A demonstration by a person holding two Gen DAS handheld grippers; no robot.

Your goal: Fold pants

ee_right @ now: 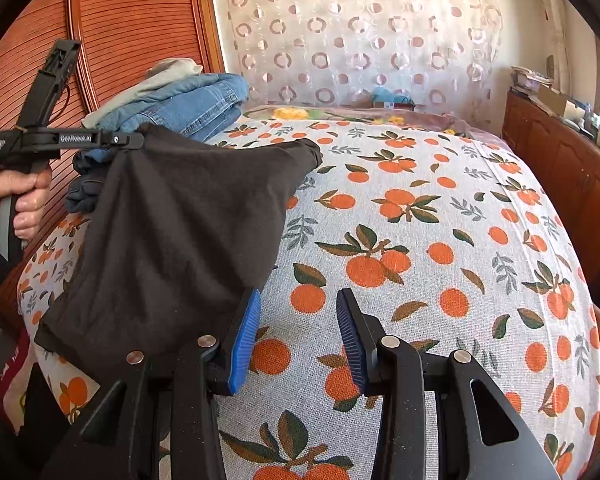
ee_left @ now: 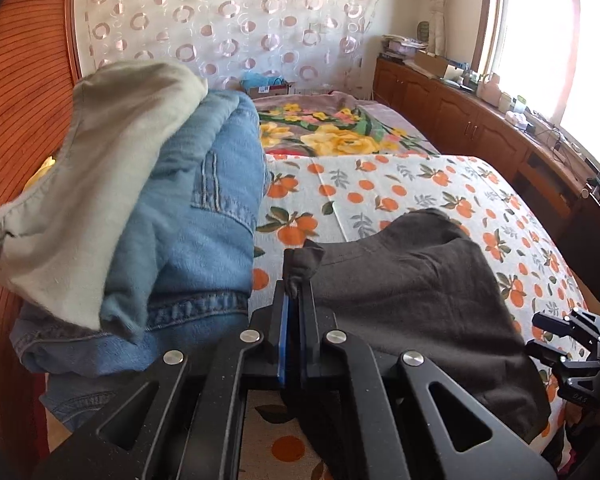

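Note:
The dark grey pants (ee_left: 420, 300) lie bunched on the orange-print bed sheet (ee_left: 380, 184). My left gripper (ee_left: 296, 292) is shut on a pinched corner of them, and a tuft of cloth sticks out above its fingertips. In the right wrist view that left gripper (ee_right: 136, 138), held by a hand (ee_right: 20, 196), lifts the pants (ee_right: 188, 216) so they hang down like a tent. My right gripper (ee_right: 300, 300) stands open just over the sheet (ee_right: 420, 240), with nothing between its blue pads (ee_right: 244, 344); the pants' lower edge hangs beside its left finger. It also shows at the far right (ee_left: 560, 344).
A stack of folded blue jeans (ee_left: 196, 220) topped by a pale garment (ee_left: 92, 168) sits against the wooden headboard (ee_left: 20, 100), also seen as the jeans stack (ee_right: 196, 104). A floral blanket (ee_left: 332, 128) lies beyond. A wooden cabinet (ee_left: 480, 128) lines the right side.

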